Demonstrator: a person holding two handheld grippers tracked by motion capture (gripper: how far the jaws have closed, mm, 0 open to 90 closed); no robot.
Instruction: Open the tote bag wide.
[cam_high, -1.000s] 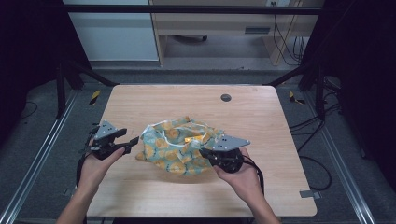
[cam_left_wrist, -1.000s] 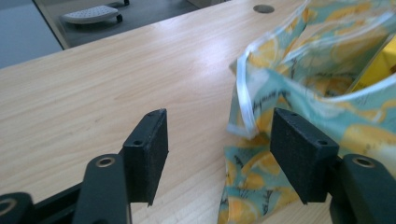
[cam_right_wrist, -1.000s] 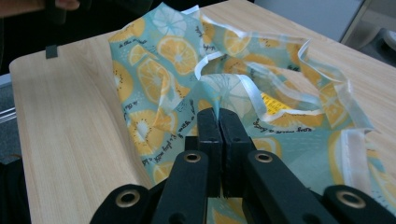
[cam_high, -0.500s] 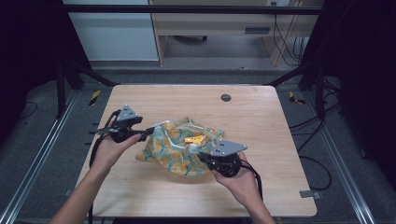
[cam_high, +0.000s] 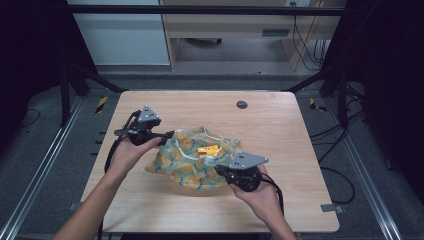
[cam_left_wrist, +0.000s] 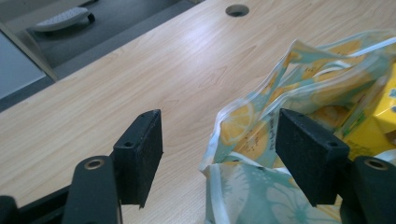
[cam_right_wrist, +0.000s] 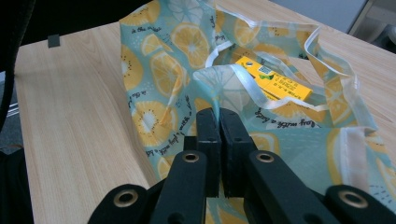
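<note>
The step in hand, as I judge it, is spreading the mouth of the fruit-print bag (cam_high: 192, 159) that lies at the middle of the table (cam_high: 280, 125), with the yellow box (cam_high: 207, 149) sitting inside its opening. My right gripper (cam_high: 220, 170) is clenched on the near edge of the bag: in the right gripper view the two black jaws stand pressed together with the printed fabric pinched between them, just below the white-trimmed rim, and the yellow box (cam_right_wrist: 273, 79) lies beyond them inside the bag. My left gripper (cam_high: 167, 134) is at the far left corner of the bag, released; its jaws have just been opening. In the left gripper view the jaws stand well apart, with the crumpled rim of the bag (cam_left_wrist: 261, 135) rising between them nearer the right-hand jaw, and I cannot tell that either pad presses on it. The next move, in my judgement, calls for the left gripper to advance until the rim lies squarely between both pads, then close on a single layer of fabric only. The right gripper must hold its pinch meanwhile, so that the bag does not slide across the table.
</note>
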